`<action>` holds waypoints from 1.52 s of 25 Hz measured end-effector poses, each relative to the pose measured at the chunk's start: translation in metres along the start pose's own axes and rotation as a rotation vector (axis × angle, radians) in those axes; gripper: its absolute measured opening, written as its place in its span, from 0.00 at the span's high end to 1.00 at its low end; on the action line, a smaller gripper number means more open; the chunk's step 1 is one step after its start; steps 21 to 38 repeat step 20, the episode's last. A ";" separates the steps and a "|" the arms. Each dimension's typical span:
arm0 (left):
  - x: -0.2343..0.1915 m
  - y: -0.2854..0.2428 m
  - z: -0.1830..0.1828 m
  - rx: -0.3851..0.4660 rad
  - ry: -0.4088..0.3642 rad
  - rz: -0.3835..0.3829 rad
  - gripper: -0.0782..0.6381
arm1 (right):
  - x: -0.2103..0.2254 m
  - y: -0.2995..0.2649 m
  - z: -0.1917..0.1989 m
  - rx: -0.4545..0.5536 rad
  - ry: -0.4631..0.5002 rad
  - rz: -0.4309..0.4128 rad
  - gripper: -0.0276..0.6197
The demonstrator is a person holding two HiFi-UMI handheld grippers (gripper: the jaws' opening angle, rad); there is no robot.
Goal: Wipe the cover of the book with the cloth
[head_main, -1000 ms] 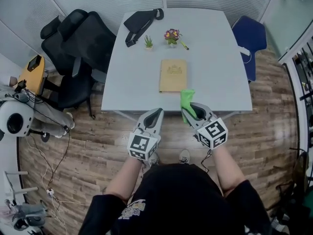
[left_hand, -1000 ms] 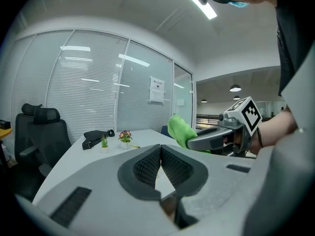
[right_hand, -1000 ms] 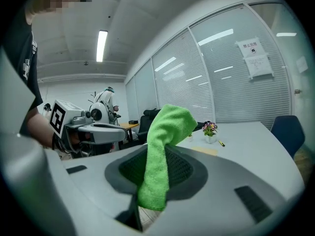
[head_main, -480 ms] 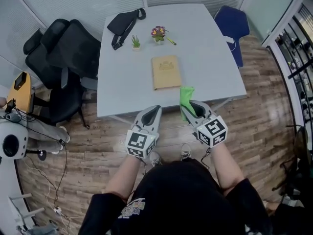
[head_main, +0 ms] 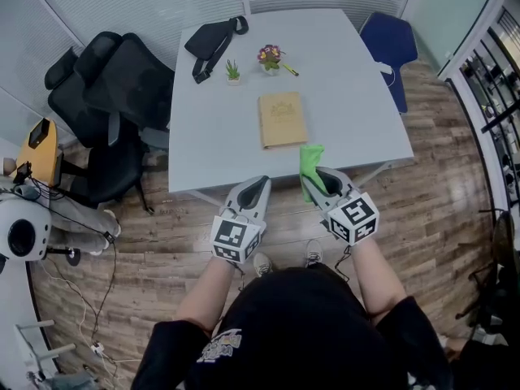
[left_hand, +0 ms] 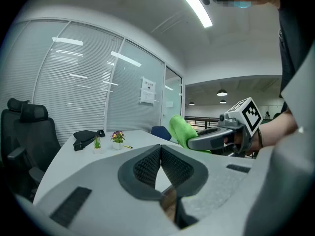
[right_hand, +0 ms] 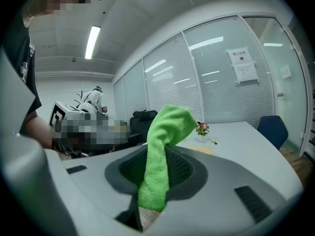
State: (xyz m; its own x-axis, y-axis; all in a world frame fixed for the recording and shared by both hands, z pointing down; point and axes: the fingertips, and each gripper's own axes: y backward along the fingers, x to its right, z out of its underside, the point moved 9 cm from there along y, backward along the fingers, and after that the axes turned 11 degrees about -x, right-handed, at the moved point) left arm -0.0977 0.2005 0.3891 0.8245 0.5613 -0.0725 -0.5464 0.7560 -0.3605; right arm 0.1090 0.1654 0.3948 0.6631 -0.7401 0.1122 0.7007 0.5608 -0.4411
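A tan book (head_main: 282,119) lies flat near the middle of the grey table (head_main: 211,153); it shows as a thin tan strip (right_hand: 199,150) in the right gripper view. My right gripper (head_main: 315,179) is shut on a green cloth (head_main: 309,167), held off the table's near edge, just below and right of the book. The cloth (right_hand: 160,154) stands up out of the jaws and hangs down between them. My left gripper (head_main: 257,188) is shut with nothing in it, beside the right one and short of the table edge. From the left gripper view the cloth (left_hand: 183,131) shows at the right.
At the table's far side lie a black bag (head_main: 213,36), a small potted plant (head_main: 233,71) and a flower pot (head_main: 269,57) with a yellow pen beside it. Black office chairs (head_main: 114,80) stand left of the table, a blue chair (head_main: 388,39) at the right.
The view has shifted a little; both grippers stay in front of the table edge, the right one still holding the cloth. Nothing on the table has moved.
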 end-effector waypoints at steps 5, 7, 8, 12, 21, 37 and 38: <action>0.000 0.004 -0.001 -0.004 0.003 -0.012 0.88 | -0.001 -0.001 -0.002 0.005 0.008 -0.012 0.81; 0.001 0.005 -0.002 -0.002 0.000 -0.014 0.88 | 0.000 0.000 -0.003 0.005 0.012 -0.013 0.81; 0.002 0.006 -0.002 0.000 0.000 -0.014 0.88 | -0.001 0.001 -0.003 0.004 0.015 -0.013 0.81; 0.003 0.007 -0.001 0.006 0.003 -0.012 0.88 | -0.002 0.002 -0.003 0.000 0.020 -0.012 0.81; 0.006 0.007 -0.002 0.011 0.006 -0.008 0.88 | -0.003 0.004 -0.003 -0.005 0.029 -0.017 0.81; 0.006 0.007 -0.002 0.011 0.006 -0.008 0.88 | -0.003 0.004 -0.003 -0.005 0.029 -0.017 0.81; 0.006 0.007 -0.002 0.011 0.006 -0.008 0.88 | -0.003 0.004 -0.003 -0.005 0.029 -0.017 0.81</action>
